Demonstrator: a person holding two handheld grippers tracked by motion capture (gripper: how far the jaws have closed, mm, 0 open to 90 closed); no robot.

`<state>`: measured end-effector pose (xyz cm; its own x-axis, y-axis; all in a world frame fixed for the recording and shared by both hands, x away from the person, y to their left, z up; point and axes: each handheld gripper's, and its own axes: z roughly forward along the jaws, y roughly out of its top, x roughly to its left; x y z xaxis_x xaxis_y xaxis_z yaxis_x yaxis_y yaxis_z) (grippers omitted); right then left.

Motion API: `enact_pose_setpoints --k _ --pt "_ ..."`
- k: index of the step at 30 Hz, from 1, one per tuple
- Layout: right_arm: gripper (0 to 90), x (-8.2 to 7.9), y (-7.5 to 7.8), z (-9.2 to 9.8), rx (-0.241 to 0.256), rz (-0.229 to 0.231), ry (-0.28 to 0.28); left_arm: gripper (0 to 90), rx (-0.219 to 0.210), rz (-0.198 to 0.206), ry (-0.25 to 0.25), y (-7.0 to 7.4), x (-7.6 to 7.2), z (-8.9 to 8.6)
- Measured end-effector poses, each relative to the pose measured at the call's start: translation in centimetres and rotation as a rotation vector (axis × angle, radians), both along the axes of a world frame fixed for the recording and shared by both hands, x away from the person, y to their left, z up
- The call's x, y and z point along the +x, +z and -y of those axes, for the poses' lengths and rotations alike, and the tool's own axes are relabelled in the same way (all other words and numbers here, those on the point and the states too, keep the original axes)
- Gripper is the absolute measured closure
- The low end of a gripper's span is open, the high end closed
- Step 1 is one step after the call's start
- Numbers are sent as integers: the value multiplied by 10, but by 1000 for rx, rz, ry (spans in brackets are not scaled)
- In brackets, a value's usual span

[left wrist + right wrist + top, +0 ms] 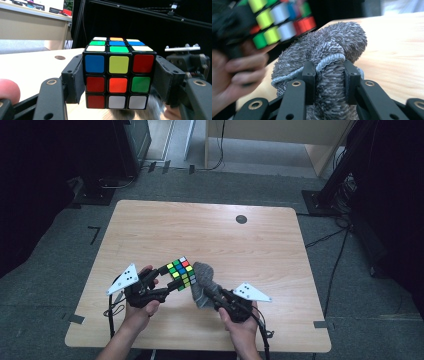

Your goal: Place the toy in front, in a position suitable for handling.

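Table [260, 245]: cube [118, 75] (gripped), cloth [324, 60].

Scrambled puzzle cube [119, 75] held aloft, bunched grey fuzzy cloth [329, 50] touching it

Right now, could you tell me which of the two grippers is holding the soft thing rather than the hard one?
The right gripper: its jaws pinch a grey fuzzy cloth. The left gripper clamps a puzzle cube of coloured squares between its jaws.
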<state>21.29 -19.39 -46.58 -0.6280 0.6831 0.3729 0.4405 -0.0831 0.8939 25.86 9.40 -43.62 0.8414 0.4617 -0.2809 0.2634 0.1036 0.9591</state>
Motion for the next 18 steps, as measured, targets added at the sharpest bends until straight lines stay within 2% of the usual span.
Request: enact_pose_setpoints --k 3,4,5,7,8,10,11,13,15,17,18 --pt "694 -8 0 -29 -64 26 147 345 28 5 -9 -1 -2 5" --pt "693 -10 2 -34 -72 42 172 345 32 6 -7 -2 -3 6" --pt "692 -11 4 -34 -67 55 173 345 30 3 -7 -3 -3 5" --pt "691 -7 7 -23 -43 60 111 345 20 -1 1 -2 -1 2" --pt "691 -4 7 -14 -39 63 60 345 22 -4 7 -2 -1 1" --pt "691 1 1 3 -76 60 -59 345 37 -2 15 -4 0 0" --pt "691 4 -3 10 -100 48 -91 345 28 -12 13 -5 2 0" --pt "692 9 -11 20 -88 -17 -112 345 17 -26 8 -8 4 2" --pt "692 9 -15 14 -84 -44 -68 345 16 -29 -7 -9 5 5" --pt "689 4 -16 -5 -65 -38 32 345 10 -34 -25 -12 4 8" --pt "689 2 -16 -13 -25 -23 89 344 11 -37 -36 -14 3 9"
